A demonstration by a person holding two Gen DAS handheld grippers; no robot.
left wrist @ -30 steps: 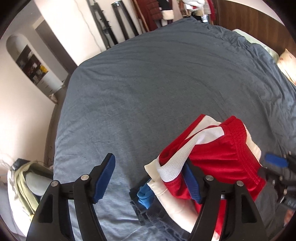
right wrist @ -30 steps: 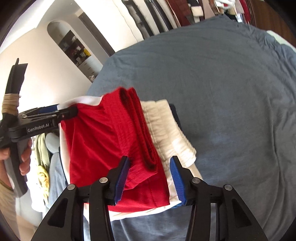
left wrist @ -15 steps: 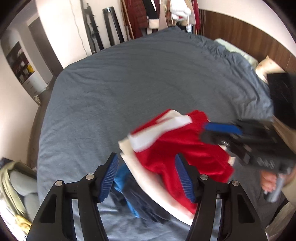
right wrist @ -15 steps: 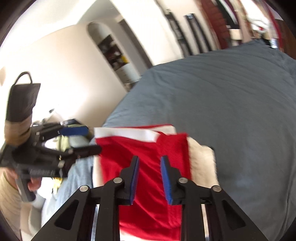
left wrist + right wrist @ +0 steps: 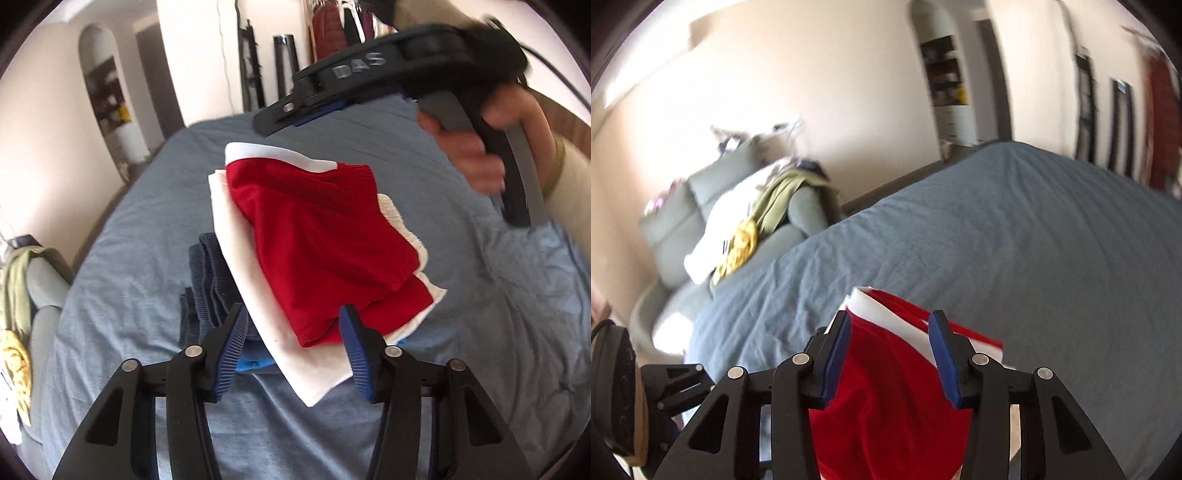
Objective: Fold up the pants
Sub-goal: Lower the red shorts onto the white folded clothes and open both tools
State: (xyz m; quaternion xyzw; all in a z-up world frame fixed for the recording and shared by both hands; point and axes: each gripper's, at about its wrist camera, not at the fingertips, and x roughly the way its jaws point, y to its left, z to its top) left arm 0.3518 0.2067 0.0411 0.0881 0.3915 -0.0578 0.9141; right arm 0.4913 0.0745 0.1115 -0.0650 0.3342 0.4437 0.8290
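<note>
Left wrist view: the left gripper [image 5: 291, 347] is being closed in around the near edge of the stack, jaws half wide with nothing pinched yet. The red shorts [image 5: 325, 251] are being left folded on the white [image 5: 240, 236] and navy [image 5: 207, 280] pieces, probably to keep one tidy pile on the bed [image 5: 129, 295]. Farther back, the right gripper [image 5: 886, 354], jaws just reopened and empty, is being held above.
</note>
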